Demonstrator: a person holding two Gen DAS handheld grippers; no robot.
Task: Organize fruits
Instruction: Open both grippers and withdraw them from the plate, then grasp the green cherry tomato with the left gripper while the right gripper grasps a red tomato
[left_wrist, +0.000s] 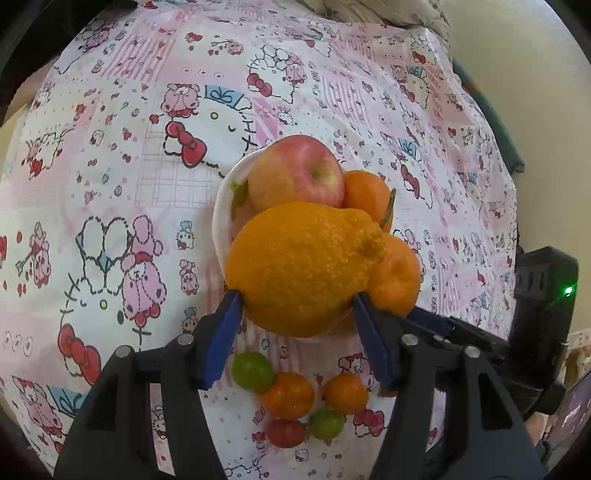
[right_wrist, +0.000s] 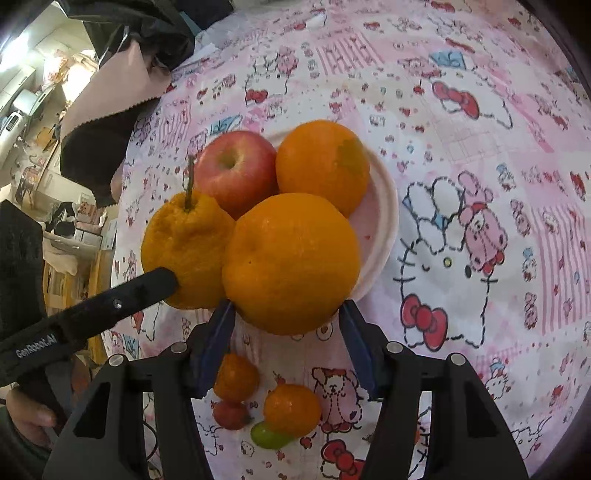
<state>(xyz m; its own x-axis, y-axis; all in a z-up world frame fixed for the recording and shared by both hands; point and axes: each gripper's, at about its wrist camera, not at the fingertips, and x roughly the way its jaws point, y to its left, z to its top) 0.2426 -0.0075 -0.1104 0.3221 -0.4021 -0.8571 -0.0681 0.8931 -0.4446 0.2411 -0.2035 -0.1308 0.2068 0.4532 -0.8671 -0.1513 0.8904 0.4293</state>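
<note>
A white bowl (left_wrist: 221, 206) on the table holds a red apple (left_wrist: 295, 173) and an orange (left_wrist: 365, 194). My left gripper (left_wrist: 297, 306) is shut on a bumpy, pear-shaped orange (left_wrist: 299, 266) at the bowl's near rim. My right gripper (right_wrist: 286, 314) is shut on a smooth round orange (right_wrist: 291, 258) at the bowl (right_wrist: 380, 221) rim, next to the bumpy orange (right_wrist: 188, 247). The apple (right_wrist: 236, 170) and another orange (right_wrist: 321, 162) lie behind. The left gripper's finger (right_wrist: 147, 288) touches the bumpy orange.
Small fruits lie on the pink cartoon tablecloth (left_wrist: 110, 184) near me: small oranges (left_wrist: 288, 395), green grapes (left_wrist: 253, 371) and a small red fruit (left_wrist: 286, 432). They also show in the right wrist view (right_wrist: 291, 410). Dark cloth (right_wrist: 110, 110) hangs at the table's left edge.
</note>
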